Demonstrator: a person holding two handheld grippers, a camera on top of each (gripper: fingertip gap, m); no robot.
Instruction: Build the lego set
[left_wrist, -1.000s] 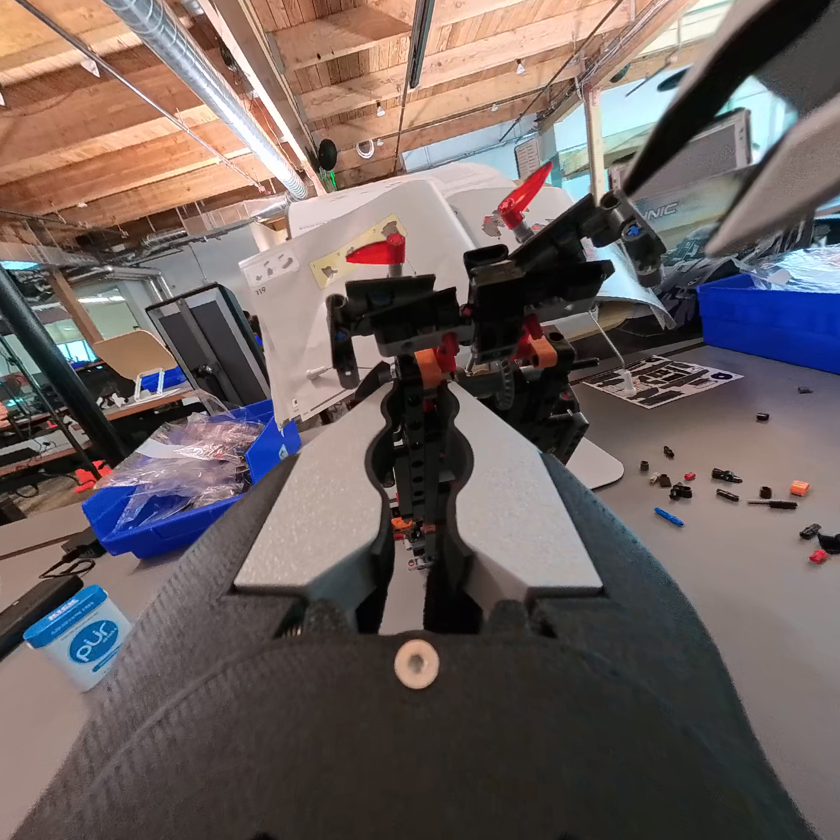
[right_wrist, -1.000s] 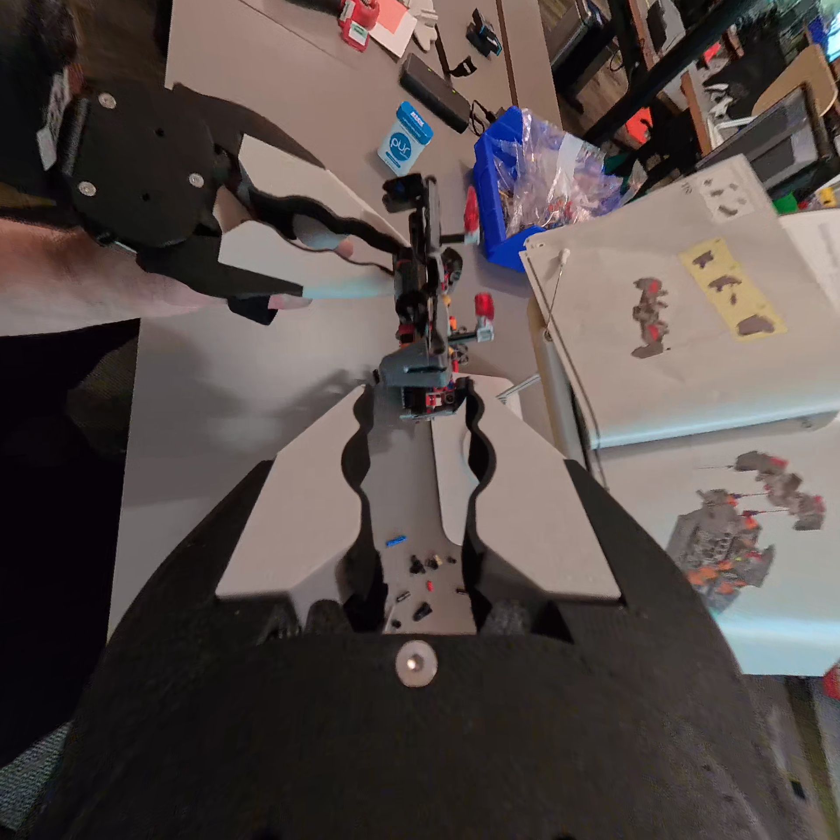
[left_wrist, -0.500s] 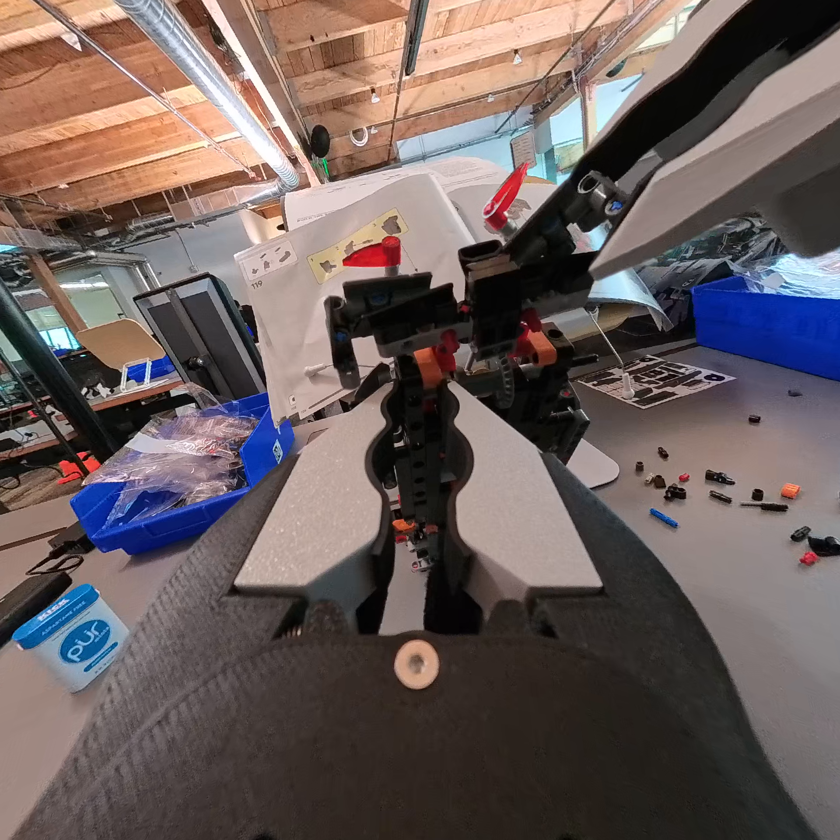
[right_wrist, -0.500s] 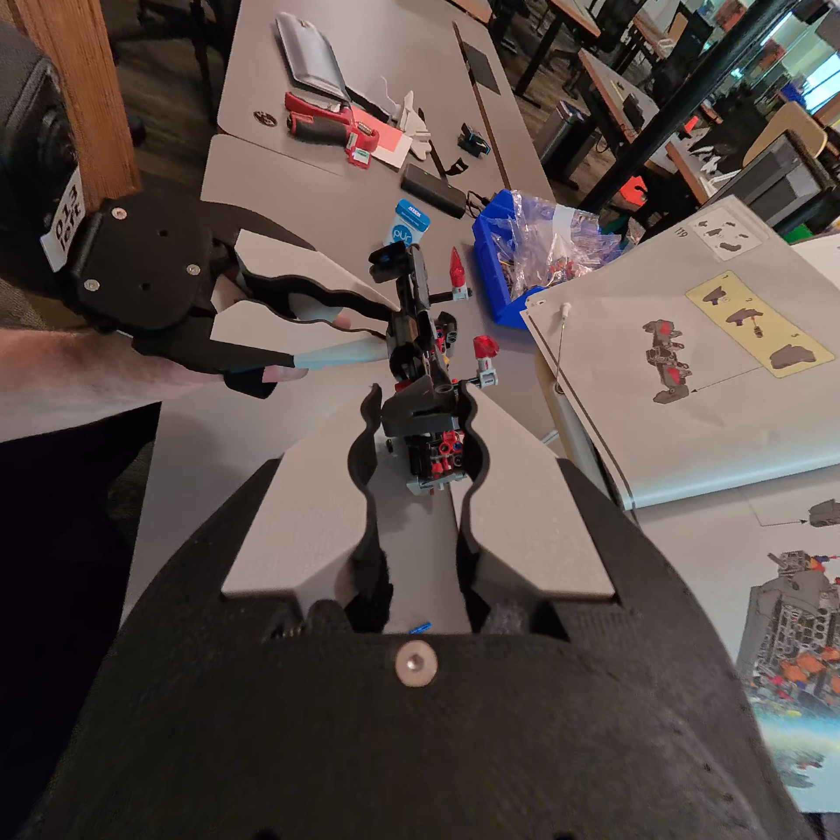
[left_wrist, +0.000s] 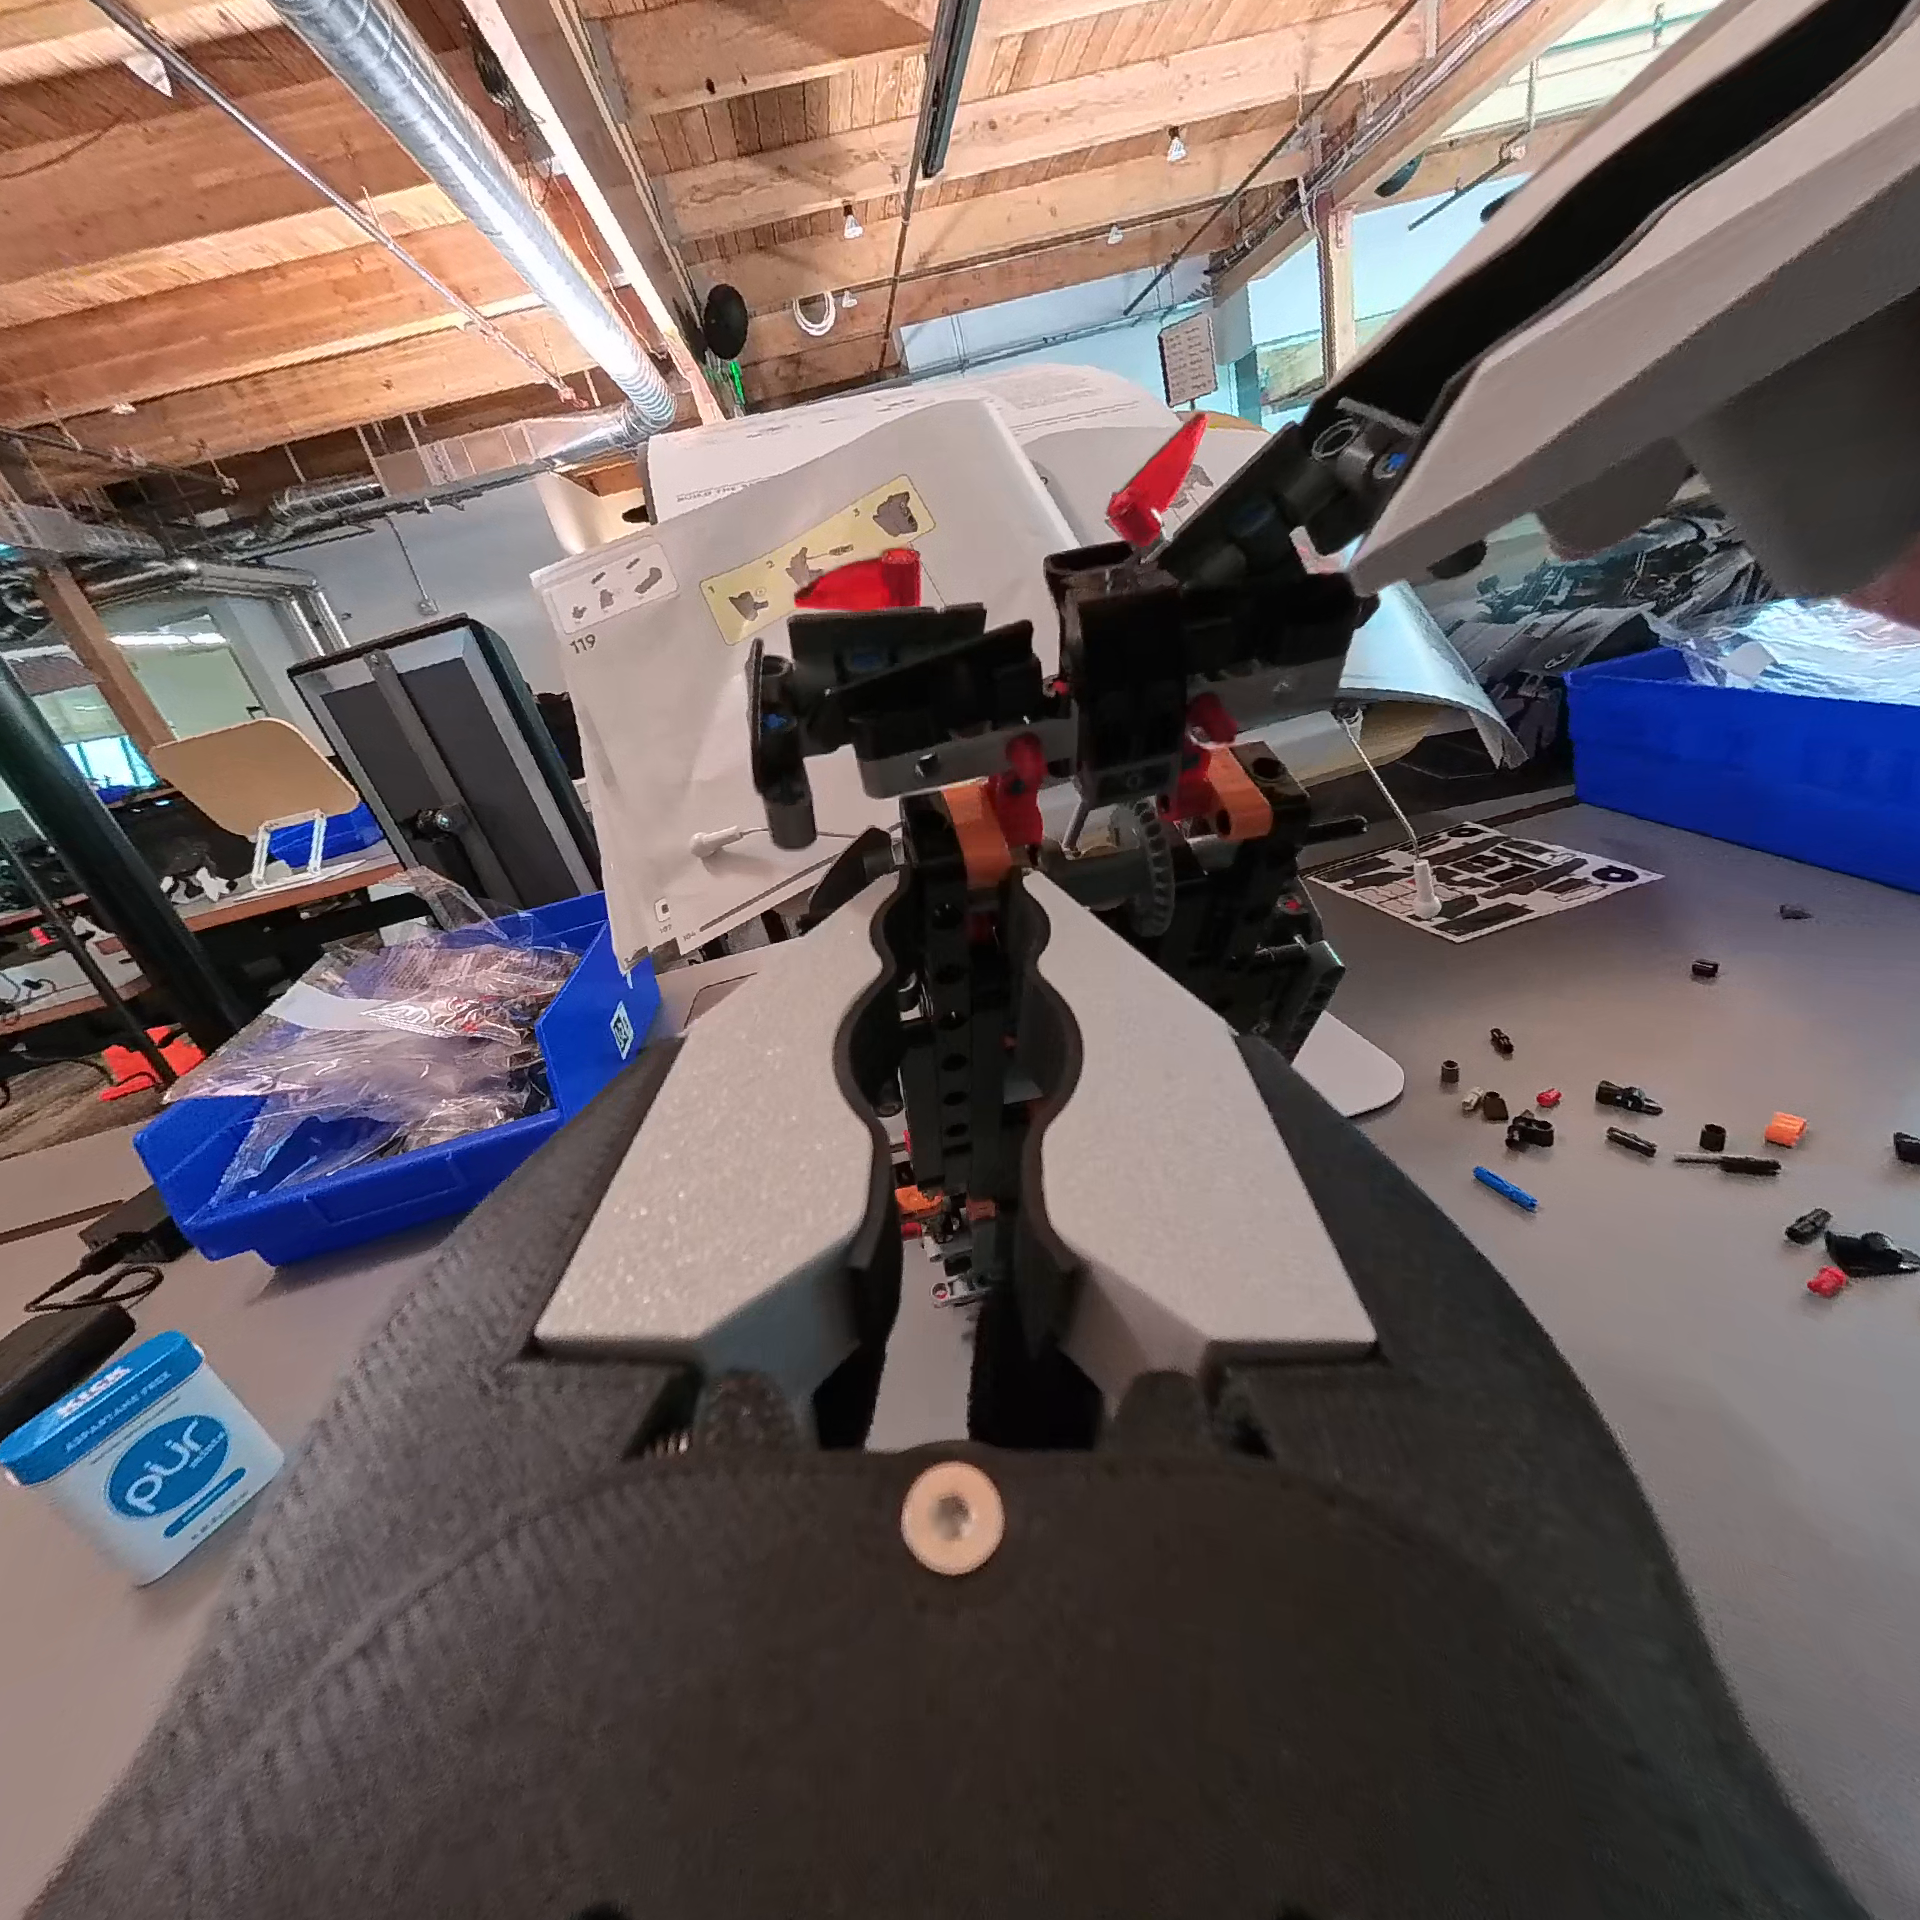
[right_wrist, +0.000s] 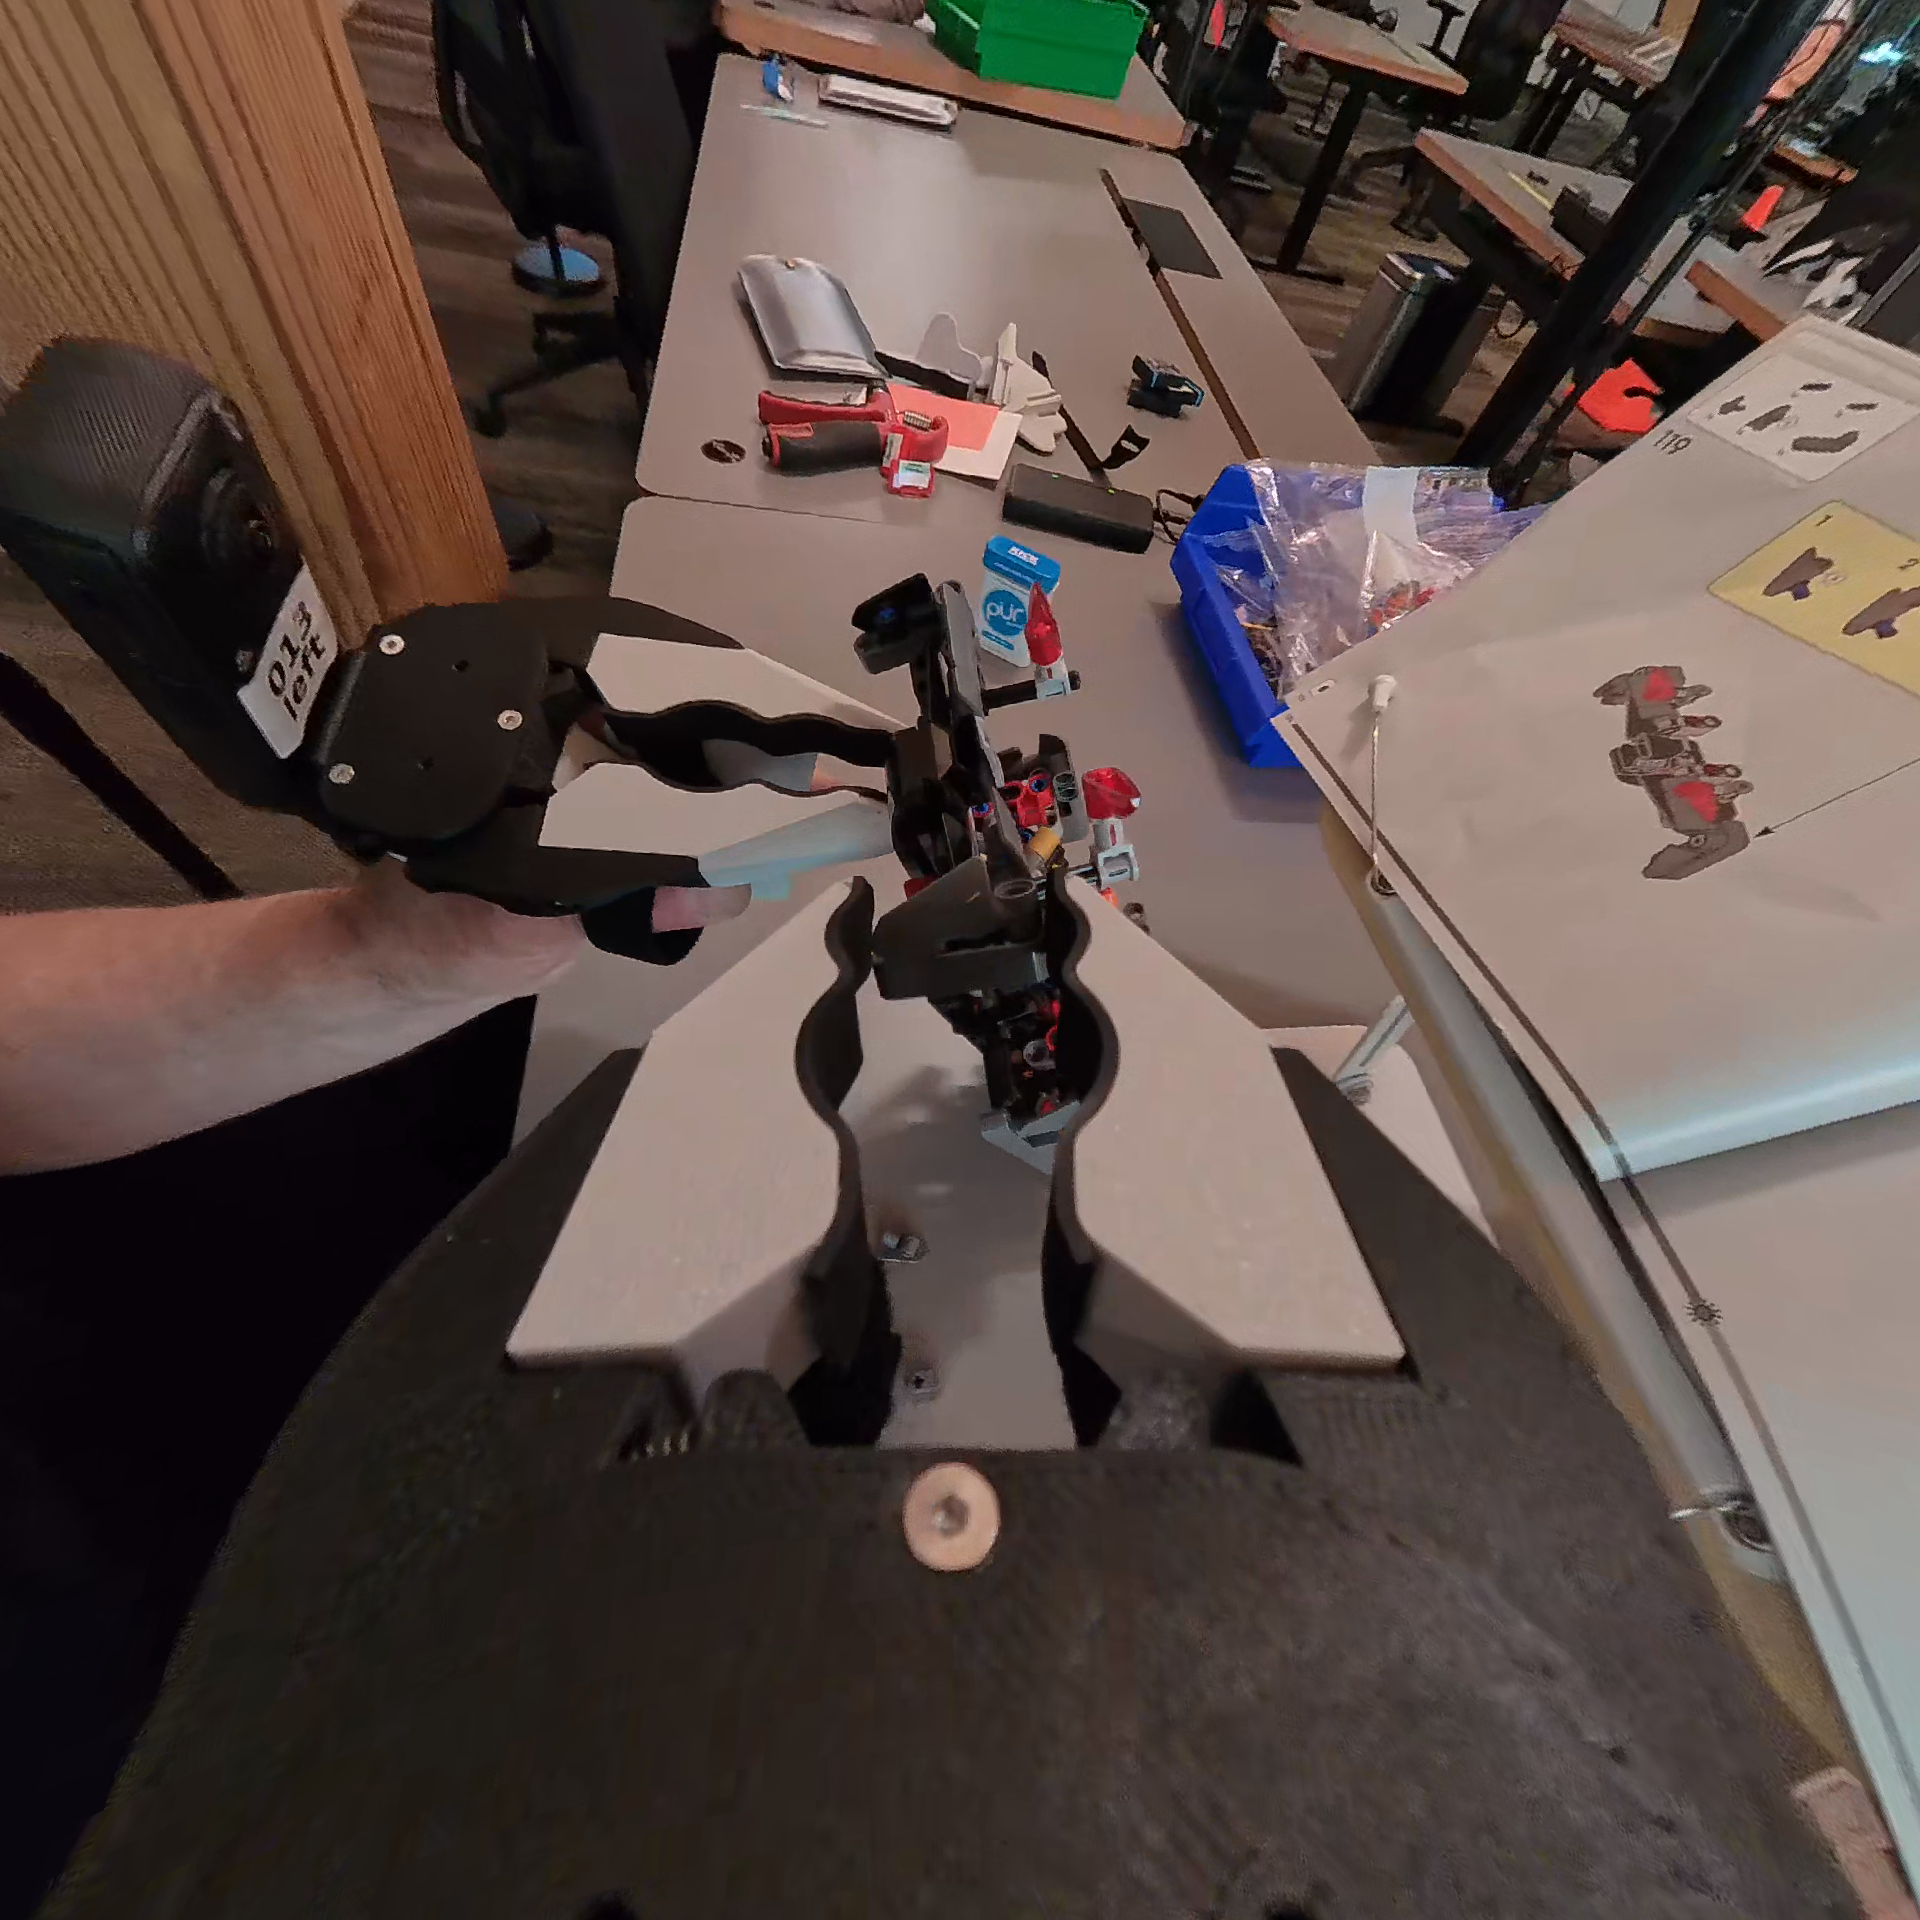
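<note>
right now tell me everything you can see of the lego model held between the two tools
The lego model is a mostly black and dark grey build of pinned beams, with orange blocks, small red connectors, a grey gear and two clear red spikes on top. It is held upright above the grey table. The left tool clamps its lower black beam; the right tool closes around its upper end.

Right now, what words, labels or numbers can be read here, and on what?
I won't repeat wording; these bear it:
Blue-and-white tin, beside the blue bin.
White sticker on the left gripper.
Instruction booklet page corner.
Far wall sign: too small.
</note>
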